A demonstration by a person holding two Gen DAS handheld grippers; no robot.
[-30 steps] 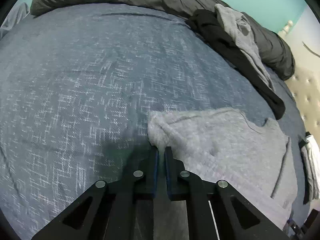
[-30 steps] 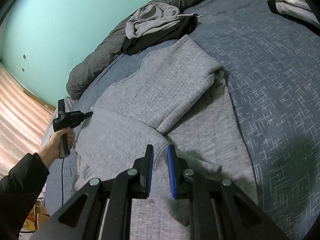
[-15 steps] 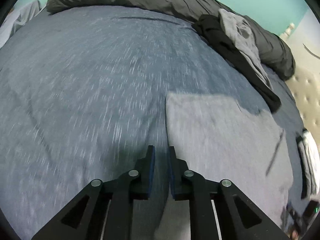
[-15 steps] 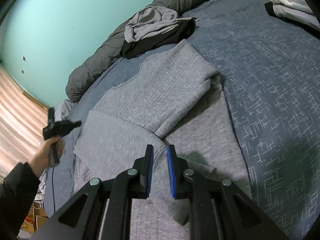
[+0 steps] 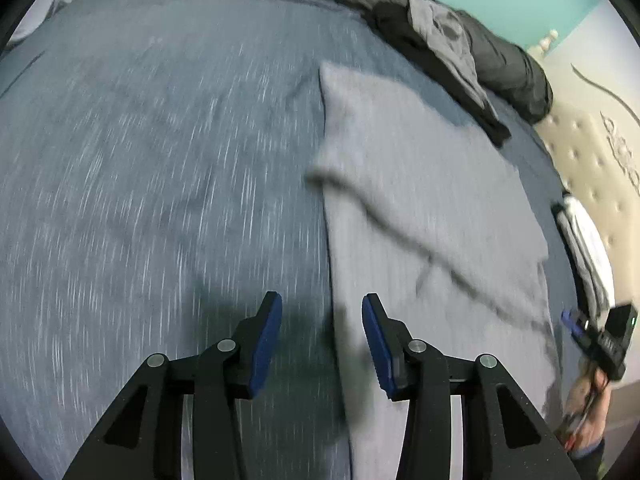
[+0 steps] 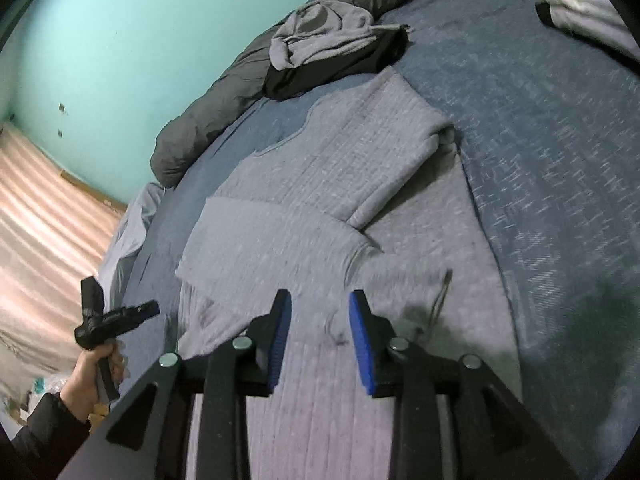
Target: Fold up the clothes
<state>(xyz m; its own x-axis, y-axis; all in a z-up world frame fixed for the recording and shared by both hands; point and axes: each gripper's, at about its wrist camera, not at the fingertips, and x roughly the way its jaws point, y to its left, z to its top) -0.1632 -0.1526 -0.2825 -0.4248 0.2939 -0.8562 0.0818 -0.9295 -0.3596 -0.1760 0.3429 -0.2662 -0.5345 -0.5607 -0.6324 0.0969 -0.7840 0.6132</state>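
A grey knit sweater [image 6: 344, 184] lies flat on the blue bedspread [image 6: 540, 140], both sleeves folded across its body. It also shows in the left wrist view [image 5: 420, 200], blurred. My left gripper [image 5: 322, 304] is open and empty, above the sweater's left edge near the hem. My right gripper [image 6: 318, 300] is open and empty, above the lower part of the sweater. The left gripper also shows in the right wrist view [image 6: 116, 318], held in a hand at the bed's edge. The right gripper also shows in the left wrist view [image 5: 596, 336].
A pile of grey and black clothes [image 6: 332, 52] lies at the far side against a dark duvet roll [image 6: 208, 128]. Folded white and black clothes [image 6: 580, 4] sit near the tufted headboard [image 5: 592, 160]. A teal wall [image 6: 140, 40] stands behind the bed.
Both grippers have opened; they were shut before. The left gripper let go of the sleeve, which now lies folded across the sweater, and drew back toward the hem.
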